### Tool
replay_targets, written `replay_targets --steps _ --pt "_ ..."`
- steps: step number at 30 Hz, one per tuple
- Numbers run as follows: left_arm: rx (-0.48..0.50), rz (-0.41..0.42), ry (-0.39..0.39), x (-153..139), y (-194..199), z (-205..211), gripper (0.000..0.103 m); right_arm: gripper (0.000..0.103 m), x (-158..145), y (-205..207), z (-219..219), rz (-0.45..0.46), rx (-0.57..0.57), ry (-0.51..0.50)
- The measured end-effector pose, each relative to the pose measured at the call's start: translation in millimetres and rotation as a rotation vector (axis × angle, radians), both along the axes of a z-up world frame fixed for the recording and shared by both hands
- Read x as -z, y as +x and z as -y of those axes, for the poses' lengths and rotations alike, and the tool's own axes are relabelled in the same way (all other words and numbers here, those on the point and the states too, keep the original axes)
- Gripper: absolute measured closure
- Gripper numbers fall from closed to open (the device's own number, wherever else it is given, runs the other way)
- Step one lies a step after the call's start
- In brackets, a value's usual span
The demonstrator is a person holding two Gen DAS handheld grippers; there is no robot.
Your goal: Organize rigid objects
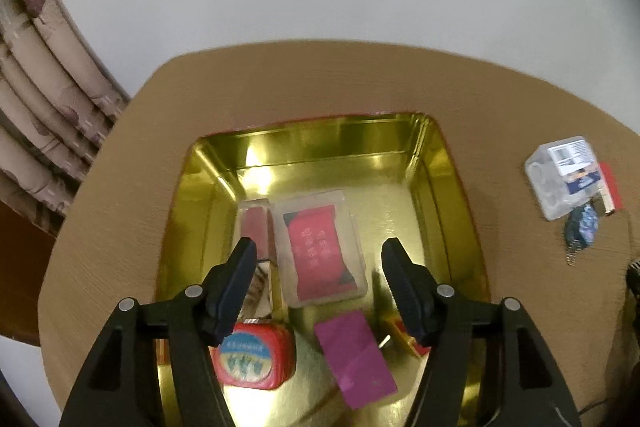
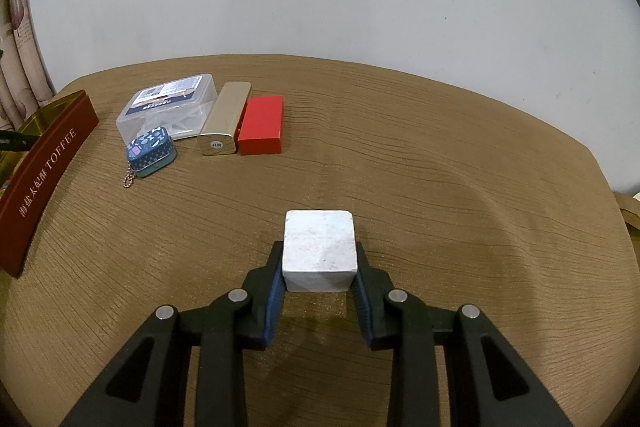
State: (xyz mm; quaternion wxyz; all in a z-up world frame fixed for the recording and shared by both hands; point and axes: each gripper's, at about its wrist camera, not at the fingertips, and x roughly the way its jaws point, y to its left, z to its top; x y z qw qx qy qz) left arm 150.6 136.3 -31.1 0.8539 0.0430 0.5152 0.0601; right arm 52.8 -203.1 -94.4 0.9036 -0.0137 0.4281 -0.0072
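My left gripper (image 1: 320, 255) is open and empty above the gold tin tray (image 1: 440, 163). In the tray lie a clear case with a red card (image 1: 322, 251), a red round-cornered tin (image 1: 256, 359), a purple card (image 1: 356, 359) and a small red-gold box (image 1: 404, 339). My right gripper (image 2: 320, 259) is shut on a white cube (image 2: 319, 247) just above the brown table (image 2: 440, 167). The tray's red side (image 2: 44, 171) shows at the left of the right wrist view.
On the table past the cube stand a clear plastic box (image 2: 168, 107), a gold bar-shaped case (image 2: 226, 119), a red block (image 2: 262, 125) and a small blue keychain tin (image 2: 151, 149). The clear box (image 1: 560, 175) also shows right of the tray. A curtain (image 1: 44, 107) hangs at left.
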Motion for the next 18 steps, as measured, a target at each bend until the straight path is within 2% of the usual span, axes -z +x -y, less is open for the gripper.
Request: replay_targets --steps 6,9,14,18 --pt "0.027 0.131 0.019 -29 -48 3 0.037 0.072 0 0 0 -0.001 0.0 -0.002" --pt "0.045 0.167 0.028 -36 -70 6 0.035 0.072 1 1 0 -0.001 0.0 -0.003" --pt "0.037 0.171 -0.004 -34 -92 2 0.033 0.072 1 1 0 -0.001 -0.002 -0.011" --pt "0.035 0.189 0.023 -32 -109 -4 0.033 0.072 1 2 0 -0.001 -0.004 -0.013"
